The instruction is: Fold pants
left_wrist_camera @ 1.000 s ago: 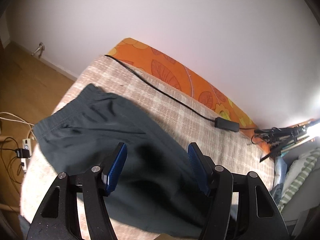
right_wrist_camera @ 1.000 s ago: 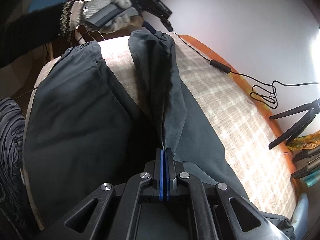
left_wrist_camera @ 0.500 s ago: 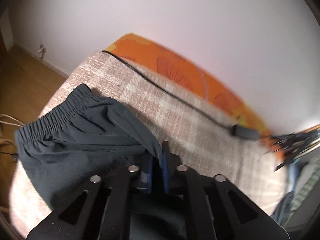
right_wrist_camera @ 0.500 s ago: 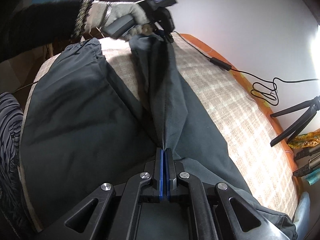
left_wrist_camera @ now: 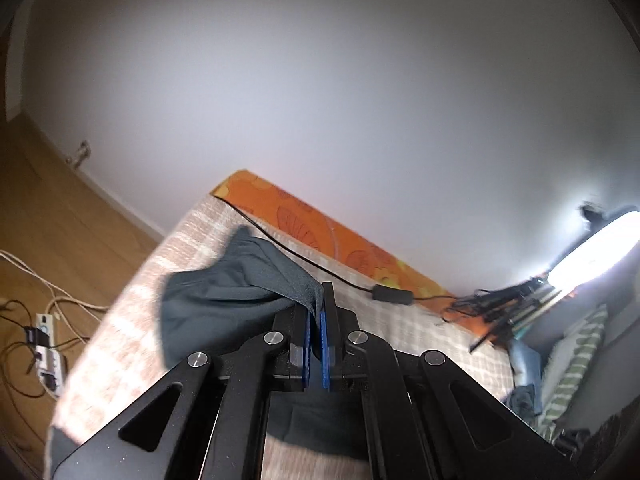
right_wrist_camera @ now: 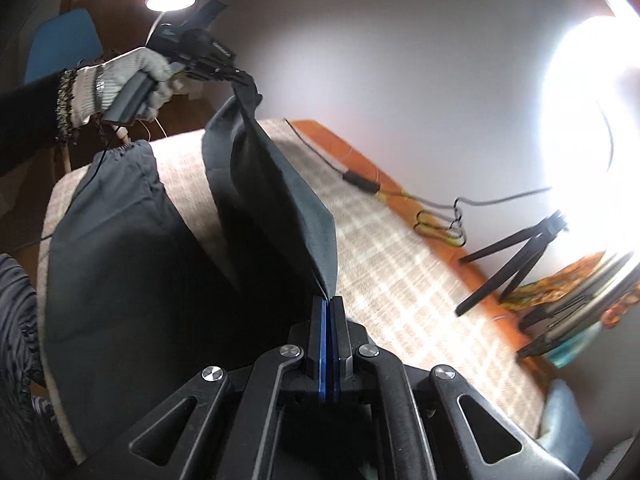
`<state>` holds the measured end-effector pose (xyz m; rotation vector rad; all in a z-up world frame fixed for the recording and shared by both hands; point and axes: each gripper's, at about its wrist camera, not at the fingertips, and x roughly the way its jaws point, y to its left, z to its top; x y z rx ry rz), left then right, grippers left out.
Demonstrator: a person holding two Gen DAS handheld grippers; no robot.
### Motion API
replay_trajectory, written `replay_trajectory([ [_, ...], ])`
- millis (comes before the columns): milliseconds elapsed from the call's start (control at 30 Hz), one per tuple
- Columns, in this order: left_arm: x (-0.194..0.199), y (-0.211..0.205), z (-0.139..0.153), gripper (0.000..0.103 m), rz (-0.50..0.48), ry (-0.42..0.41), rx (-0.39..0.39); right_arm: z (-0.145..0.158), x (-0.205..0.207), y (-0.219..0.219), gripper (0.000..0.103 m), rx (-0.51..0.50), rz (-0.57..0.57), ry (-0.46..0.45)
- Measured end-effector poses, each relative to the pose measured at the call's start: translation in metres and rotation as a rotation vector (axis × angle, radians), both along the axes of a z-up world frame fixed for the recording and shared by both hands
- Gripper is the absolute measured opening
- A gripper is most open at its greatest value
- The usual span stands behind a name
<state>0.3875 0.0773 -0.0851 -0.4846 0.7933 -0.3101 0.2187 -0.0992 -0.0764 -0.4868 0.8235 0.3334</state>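
One pair of pants (right_wrist_camera: pixel 120 260): two grippers hold it. Left gripper (left_wrist_camera: pixel 316 316) and right gripper (right_wrist_camera: pixel 330 312) are each clamped on one leg's fabric, lifted toward 12 o'clock above the bed (right_wrist_camera: pixel 400 272).

Counts: one pair of pants (right_wrist_camera: pixel 120 248), two grippers – left gripper (left_wrist_camera: pixel 316 328) and right gripper (right_wrist_camera: pixel 329 320). One gloved hand (right_wrist_camera: pixel 128 76), one black cable (left_wrist_camera: pixel 340 280), one tripod (right_wrist_camera: pixel 516 256). One power strip (left_wrist_camera: pixel 46 352), one blue chair (right_wrist_camera: pixel 64 44), one ceiling light (right_wrist_camera: pixel 170 0).
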Motion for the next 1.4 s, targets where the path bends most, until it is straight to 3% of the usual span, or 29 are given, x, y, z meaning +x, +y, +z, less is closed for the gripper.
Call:
replay_trajectory([
  [233, -0.08, 0.024, 0.018, 0.002, -0.026, -0.047, 0.016, 0.027, -0.051, 0.028, 0.0, -0.039, 0.053, -0.001],
  [433, -0.149, 0.05, 0.001, 0.002, -0.011, -0.03, -0.023, 0.027, -0.106, 0.052, 0.0, -0.078, 0.124, 0.046],
  [667, -0.22, 0.065, -0.05, 0.002, 0.009, 0.028, -0.029, -0.012, -0.155, 0.065, 0.0, -0.1, 0.163, 0.166],
  [933, -0.244, 0.08, -0.092, 0.002, 0.02, 0.12, -0.059, -0.058, -0.165, 0.068, 0.0, -0.111, 0.169, 0.297],
  [1067, -0.247, 0.089, -0.096, 0.011, 0.023, 0.15, -0.081, -0.072, -0.156, 0.063, 0.0, -0.113, 0.159, 0.35],
  [1167, -0.246, 0.106, -0.092, 0.012, 0.075, 0.153, -0.082, -0.07, -0.153, 0.058, 0.009, -0.082, 0.147, 0.368],
  [1267, -0.242, 0.125, -0.086, 0.016, 0.118, 0.134, -0.088, -0.053, -0.151, 0.053, 0.035, 0.017, 0.147, 0.393],
  [1300, -0.239, 0.13, -0.084, 0.023, 0.138, 0.136, -0.073, -0.044, -0.151, 0.052, 0.036, 0.047, 0.149, 0.375],
  [1400, -0.224, 0.138, -0.086, 0.024, 0.168, 0.149, -0.041, -0.024, -0.139, 0.045, 0.044, 0.123, 0.137, 0.321],
])
